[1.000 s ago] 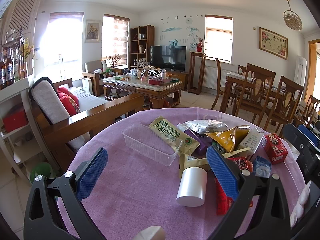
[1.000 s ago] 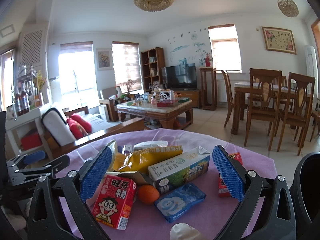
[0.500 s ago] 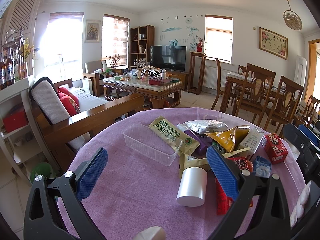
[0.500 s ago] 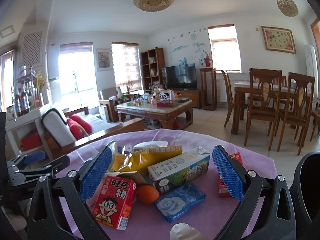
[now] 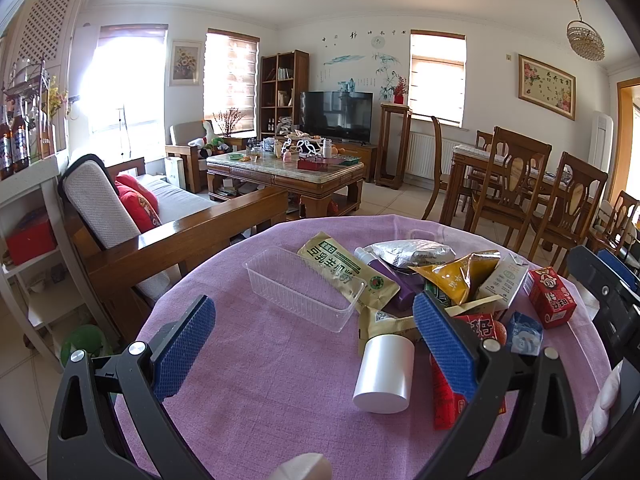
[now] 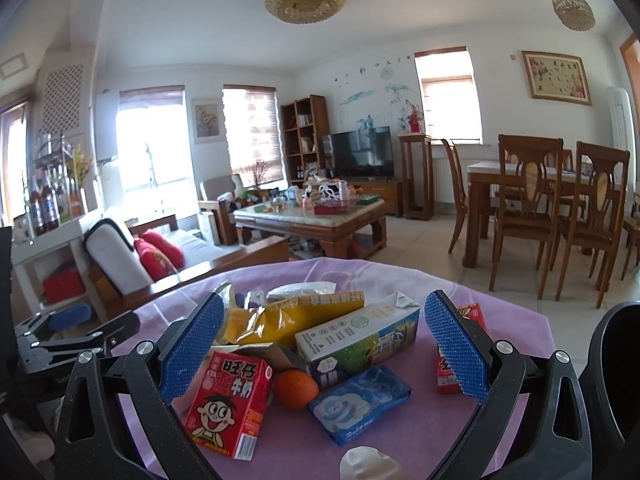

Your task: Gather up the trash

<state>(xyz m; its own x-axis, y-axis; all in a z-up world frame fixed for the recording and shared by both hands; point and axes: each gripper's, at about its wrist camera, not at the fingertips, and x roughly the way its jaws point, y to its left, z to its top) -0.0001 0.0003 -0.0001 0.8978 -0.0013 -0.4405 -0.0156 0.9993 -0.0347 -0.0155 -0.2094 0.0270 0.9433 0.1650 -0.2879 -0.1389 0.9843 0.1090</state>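
Collection appears not yet begun: both tools are empty and the litter lies untouched on the round table (image 5: 248, 380) with its purple cloth. The left gripper (image 5: 316, 344) hovers with its jaws spread wide, holding nothing; the right gripper (image 6: 324, 348) is likewise wide apart and empty. Nearest the left tool a white cylindrical cup (image 5: 384, 376) lies on its side. Nearest the right are a red drink carton (image 6: 228, 404), an orange (image 6: 296, 388) and a blue wipes packet (image 6: 360, 402). Behind these lie a milk carton (image 6: 356, 336) and a crumpled yellow snack bag (image 6: 296, 316). Farther off a clear plastic tray (image 5: 304, 288) sits empty. A dark bin (image 6: 616, 380), apparently the receptacle, stands at the right edge; its contents cannot be seen.
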